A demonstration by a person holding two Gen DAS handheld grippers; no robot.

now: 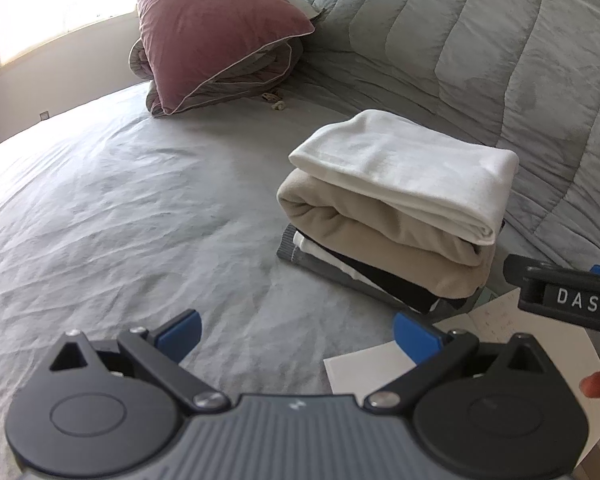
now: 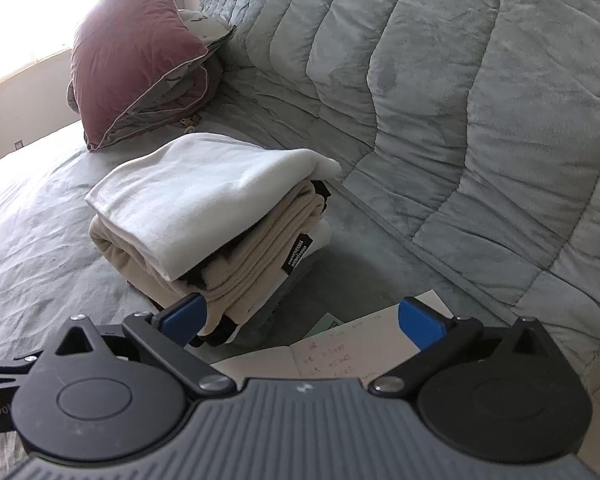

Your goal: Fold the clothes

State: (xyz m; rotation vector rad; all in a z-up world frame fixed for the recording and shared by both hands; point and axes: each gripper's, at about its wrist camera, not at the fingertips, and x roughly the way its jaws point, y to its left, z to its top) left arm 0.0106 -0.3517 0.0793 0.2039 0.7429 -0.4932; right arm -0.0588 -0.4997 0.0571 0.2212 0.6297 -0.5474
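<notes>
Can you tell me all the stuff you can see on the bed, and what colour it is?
white folded garment: one, white, top of the stack
beige folded garment: one, beige, under the white one
dark folded clothes: grey, black and white layers, count unclear, bottom of the stack
pillow: one, dusty pink, far end of the bed, on a rolled grey cover
quilt: one, grey, bunched behind the stack
bed sheet: one, pale grey, under everything
notebook: one, white pages with writing, open beside the stack
left gripper: black with blue pads, open, empty
right gripper: same colours, open, empty
</notes>
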